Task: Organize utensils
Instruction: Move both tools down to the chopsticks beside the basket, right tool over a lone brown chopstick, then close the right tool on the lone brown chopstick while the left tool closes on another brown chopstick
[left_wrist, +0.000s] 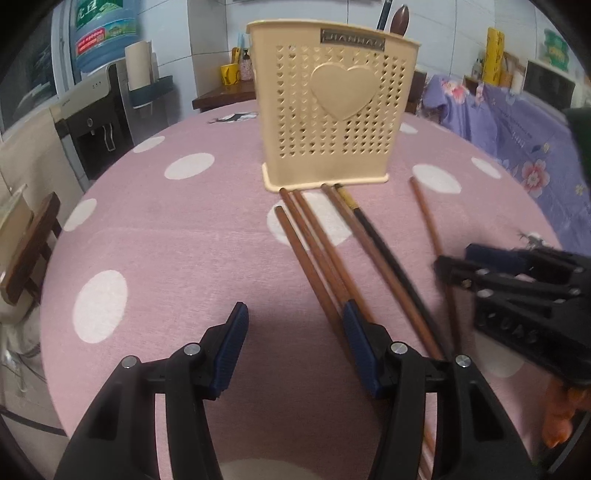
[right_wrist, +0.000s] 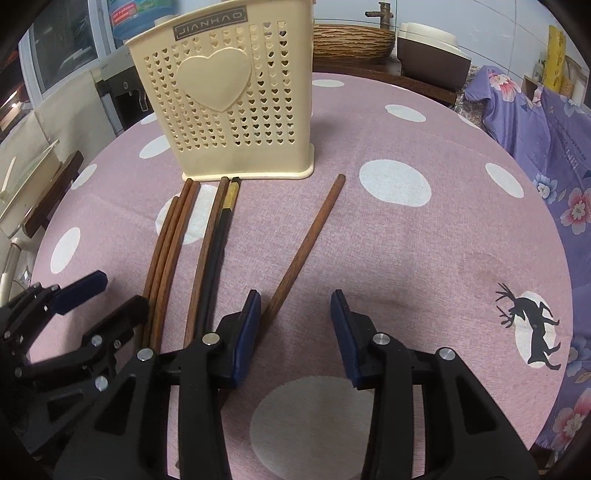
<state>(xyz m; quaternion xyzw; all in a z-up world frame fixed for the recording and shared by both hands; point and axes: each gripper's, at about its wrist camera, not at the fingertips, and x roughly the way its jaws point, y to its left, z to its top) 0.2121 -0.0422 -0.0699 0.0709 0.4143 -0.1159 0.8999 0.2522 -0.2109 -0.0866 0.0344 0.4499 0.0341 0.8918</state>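
Observation:
A cream utensil holder (left_wrist: 325, 107) (right_wrist: 229, 103) with heart-shaped holes stands upright on the pink spotted tablecloth (left_wrist: 184, 229), with two dark handles (left_wrist: 400, 18) sticking out of its top. Several brown chopsticks (left_wrist: 314, 251) (right_wrist: 166, 251) and a black one with a gold band (left_wrist: 373, 232) (right_wrist: 218, 236) lie in front of it. My left gripper (left_wrist: 293, 332) (right_wrist: 107, 299) is open over bare cloth, its right finger beside the brown bundle. One lone brown chopstick (right_wrist: 306, 236) (left_wrist: 428, 221) runs between the still-closing jaws of my right gripper (right_wrist: 295, 314) (left_wrist: 458, 262), against the left pad; the right pad stands clear.
A water dispenser (left_wrist: 96, 122) with a blue bottle stands at the far left. A purple flowered cloth (right_wrist: 554, 155) covers furniture on the right. A woven basket (right_wrist: 351, 40) and a brown-and-cream appliance (right_wrist: 432, 51) sit beyond the table. A wooden chair (left_wrist: 29, 251) is at the left edge.

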